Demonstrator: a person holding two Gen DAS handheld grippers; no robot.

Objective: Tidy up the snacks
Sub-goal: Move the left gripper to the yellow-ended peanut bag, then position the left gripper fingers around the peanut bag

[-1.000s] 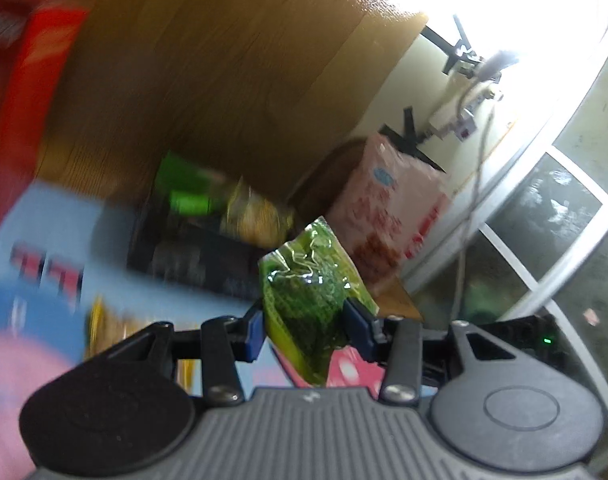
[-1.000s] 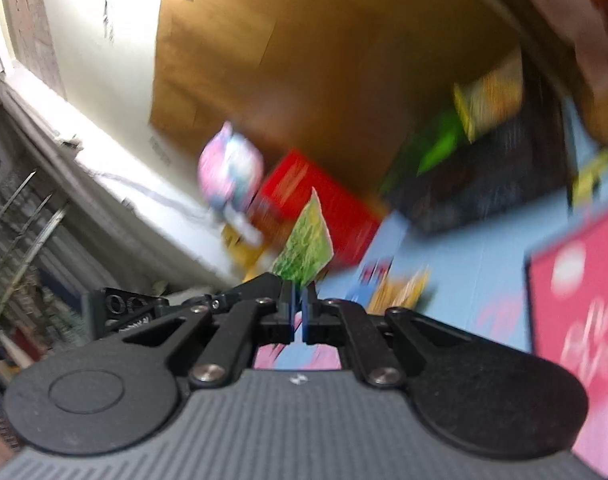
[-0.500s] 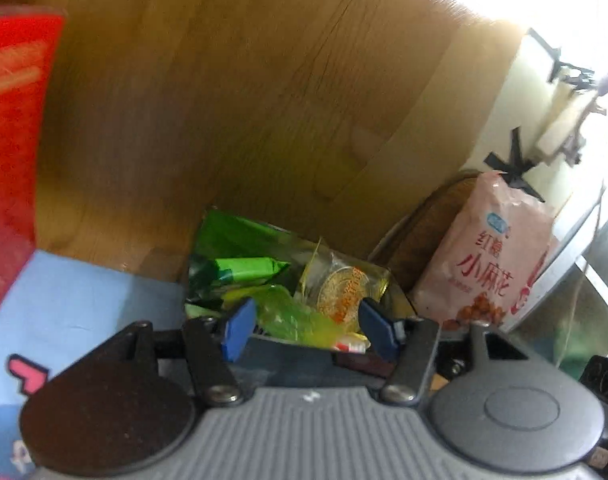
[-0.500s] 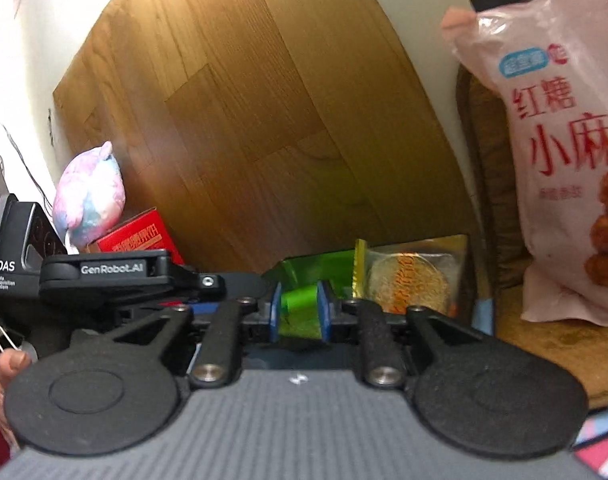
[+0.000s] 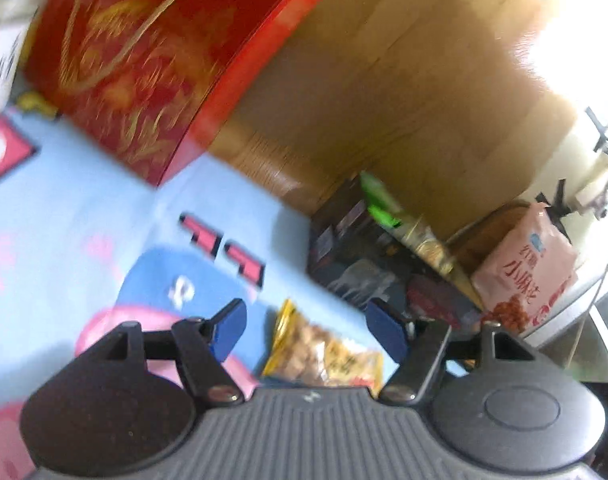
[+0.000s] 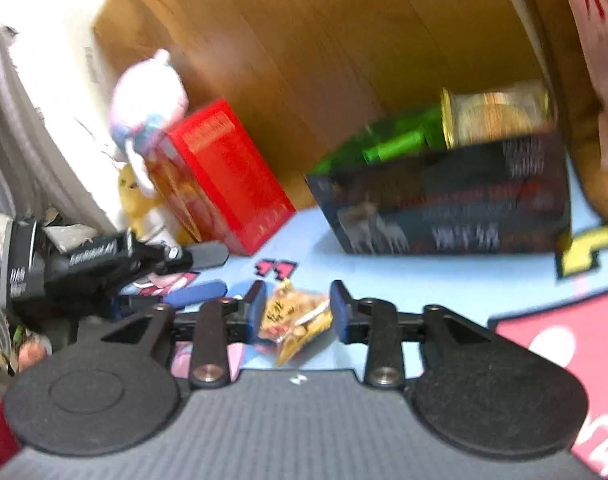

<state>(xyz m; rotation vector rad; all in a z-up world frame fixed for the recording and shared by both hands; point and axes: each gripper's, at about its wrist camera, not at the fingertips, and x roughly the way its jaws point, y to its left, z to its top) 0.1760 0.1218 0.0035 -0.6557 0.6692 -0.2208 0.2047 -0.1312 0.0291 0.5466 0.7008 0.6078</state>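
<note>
The wooden floor [image 6: 304, 40] runs behind a light blue play mat [image 5: 104, 208], whose middle lies bare between the boxes. A large red gift box [image 5: 152, 60] stands at the mat's far left edge, a dark snack box [image 6: 455, 204] holding green and gold packets at its far right edge. A pink bag [image 5: 523, 268] with blurred red Chinese writing leans beyond it. A yellow snack packet [image 6: 294, 314] lies flat on the mat. Left gripper [image 5: 315, 330] and right gripper [image 6: 298, 312] hover over it, jaws opening, the packet framed between them, untouched.
</note>
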